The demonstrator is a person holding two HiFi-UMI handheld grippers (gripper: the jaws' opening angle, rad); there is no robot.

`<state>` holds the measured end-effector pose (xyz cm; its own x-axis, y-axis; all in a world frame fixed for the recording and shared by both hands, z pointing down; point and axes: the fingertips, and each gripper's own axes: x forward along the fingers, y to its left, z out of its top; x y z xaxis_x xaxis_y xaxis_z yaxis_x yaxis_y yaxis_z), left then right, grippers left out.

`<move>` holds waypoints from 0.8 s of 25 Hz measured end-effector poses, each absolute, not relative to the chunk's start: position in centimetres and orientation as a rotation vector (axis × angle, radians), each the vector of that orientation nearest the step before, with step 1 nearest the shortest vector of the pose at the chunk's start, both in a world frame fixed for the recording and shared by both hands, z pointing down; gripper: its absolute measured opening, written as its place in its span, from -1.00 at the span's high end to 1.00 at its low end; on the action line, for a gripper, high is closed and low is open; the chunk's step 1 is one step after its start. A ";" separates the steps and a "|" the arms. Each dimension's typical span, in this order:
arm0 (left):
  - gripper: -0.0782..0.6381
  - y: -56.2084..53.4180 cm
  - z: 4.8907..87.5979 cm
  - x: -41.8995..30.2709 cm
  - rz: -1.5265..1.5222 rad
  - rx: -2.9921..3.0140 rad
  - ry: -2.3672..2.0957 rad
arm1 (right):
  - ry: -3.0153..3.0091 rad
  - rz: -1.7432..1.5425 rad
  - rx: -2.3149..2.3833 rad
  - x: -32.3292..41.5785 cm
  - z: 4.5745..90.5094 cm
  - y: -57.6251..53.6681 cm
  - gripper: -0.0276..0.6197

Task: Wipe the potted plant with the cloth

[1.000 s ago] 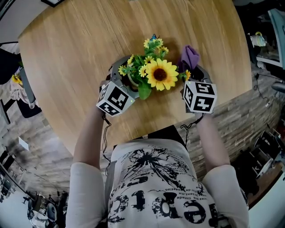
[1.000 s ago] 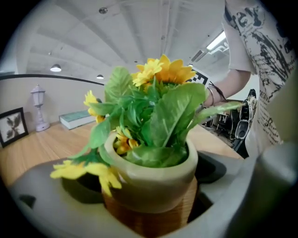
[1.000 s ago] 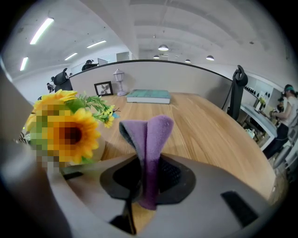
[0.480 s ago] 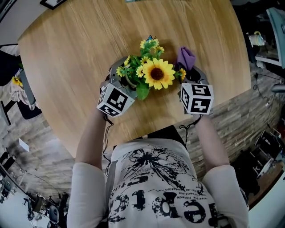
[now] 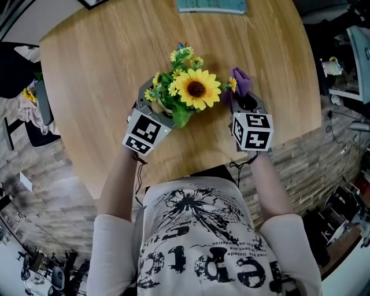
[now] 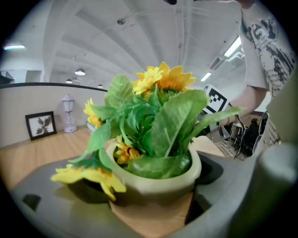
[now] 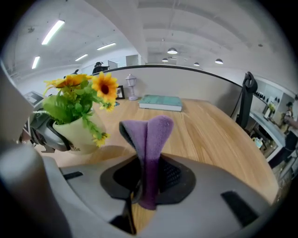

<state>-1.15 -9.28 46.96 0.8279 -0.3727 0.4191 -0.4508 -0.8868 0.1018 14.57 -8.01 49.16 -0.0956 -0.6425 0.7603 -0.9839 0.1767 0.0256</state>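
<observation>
**Head view.** Round wooden table (image 5: 87, 69). The potted plant (image 5: 191, 89) stands near its front edge, between the two grippers. The left gripper (image 5: 157, 103) reaches round the plant's foot. The right gripper (image 5: 243, 103) is just beside the plant, with the purple cloth (image 5: 240, 81) standing up from it. Against a second ago, plant and grippers sit together a little farther up the table, and a book (image 5: 211, 6) now shows at the far edge

**Left gripper view.** The jaws have just been closing slightly and hold wide on the pale pot (image 6: 160, 181), one at each side. Bare wood shows beneath, so the pot is probably lifted clear, though its base is hard to read

**Right gripper view.** The jaws are pinched on the cloth's lower fold. Its loose top is near the plant, not touching

**Reading.** Plant secured and cloth ready; wiping not yet begun
</observation>
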 end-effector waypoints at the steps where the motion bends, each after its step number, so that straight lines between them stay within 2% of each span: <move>1: -0.70 -9.3 46.2 -1.7 0.573 2.807 -0.665 | -1.835 0.668 1.527 13.8 48.8 -8.1 0.68; 11: -0.70 -10.5 37.8 -7.2 0.478 2.747 -0.965 | -2.074 0.571 1.328 5.4 45.5 -9.2 0.68; 20: -0.70 -10.4 33.0 -11.7 0.385 2.709 -1.015 | -2.294 0.607 1.140 -4.6 41.6 -8.9 0.68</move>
<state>-11.70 -10.40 32.99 0.7269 -0.6082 0.3191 -0.6666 -0.7365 0.1147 -4.64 -8.88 41.63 -0.5220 -0.5943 0.6118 -0.8191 0.5493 -0.1653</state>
